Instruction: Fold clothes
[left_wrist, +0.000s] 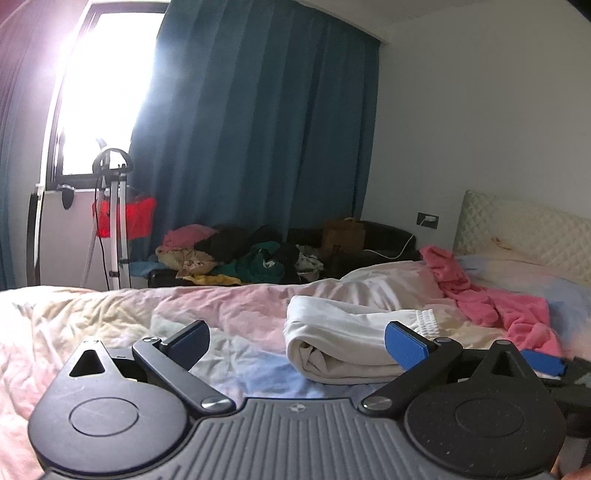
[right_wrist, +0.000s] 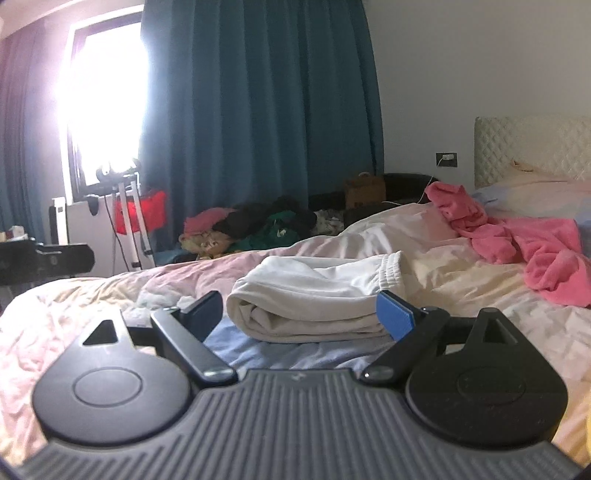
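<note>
We look across a bed (left_wrist: 110, 332) covered with a rumpled sheet in pale pink, cream and blue patches. A quilted cream headboard (left_wrist: 524, 229) stands at its far right end against a plain white wall, where a socket (left_wrist: 427, 220) holds a white plug. Behind the bed a long teal curtain (left_wrist: 258, 129) hangs beside a bright window (left_wrist: 107, 92), and a white metal stand (left_wrist: 120, 229) with something red on it sits below the glass. A heap of mixed clothes (left_wrist: 236, 254), pink, black, green and yellow, lies beyond the bed's far edge.

The folded white garment (right_wrist: 314, 299) rests on the bed near its front edge, its ribbed waistband turned to the right. A pink garment (right_wrist: 535, 243) lies loose and crumpled nearer the headboard, well apart from the white one.

Our left gripper (left_wrist: 295, 341) has its fingers spread wide and holds nothing; the white garment lies just beyond its right finger. Our right gripper (right_wrist: 304, 314) is likewise spread wide and empty, the folded garment sitting just ahead between its fingers.
</note>
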